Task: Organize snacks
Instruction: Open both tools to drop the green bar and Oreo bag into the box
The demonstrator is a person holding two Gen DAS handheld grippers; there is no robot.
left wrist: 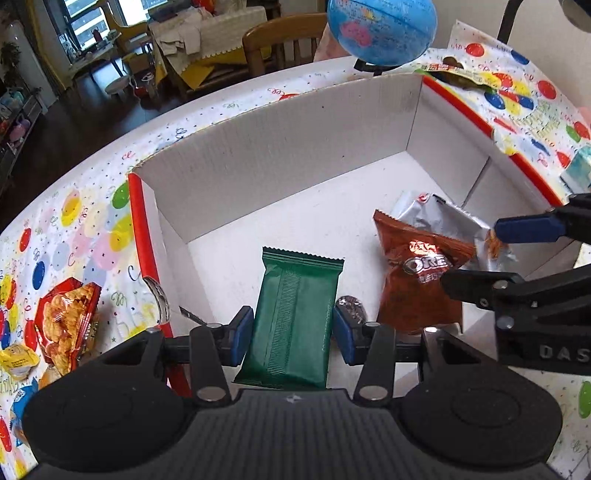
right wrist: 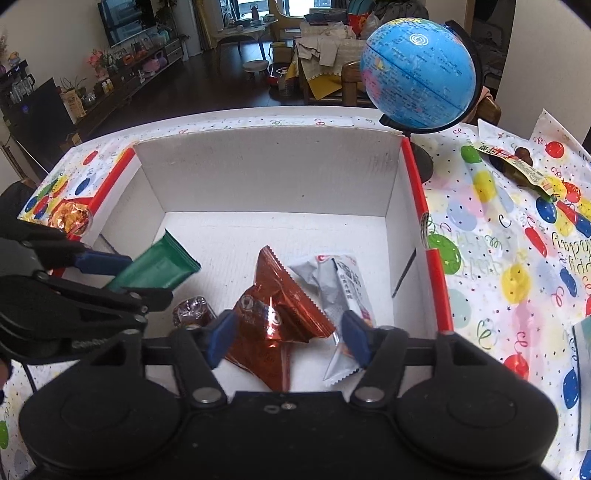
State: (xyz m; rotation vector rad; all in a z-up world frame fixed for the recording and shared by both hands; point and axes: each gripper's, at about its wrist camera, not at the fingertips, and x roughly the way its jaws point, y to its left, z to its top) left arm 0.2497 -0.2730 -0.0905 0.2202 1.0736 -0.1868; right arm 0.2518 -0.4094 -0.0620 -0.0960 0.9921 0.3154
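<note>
White cardboard box (right wrist: 266,173) on balloon-print tablecloth (right wrist: 498,258), holding red-brown Oreo packet (right wrist: 280,317), silver packet (right wrist: 347,288) and small foil-wrapped sweet (right wrist: 194,310), part hidden. Left gripper (left wrist: 293,326) clamped on green packet (left wrist: 295,314) above box floor. Right gripper (right wrist: 288,334) spread wide over Oreo and silver packets, gripping neither.

A blue globe (right wrist: 419,70) on a black stand is parked at the far right corner of the counter (right wrist: 491,236), which is covered in a balloon-print cloth. A wooden chair (left wrist: 280,40) can be seen behind it, a TV (right wrist: 125,16) further back.
</note>
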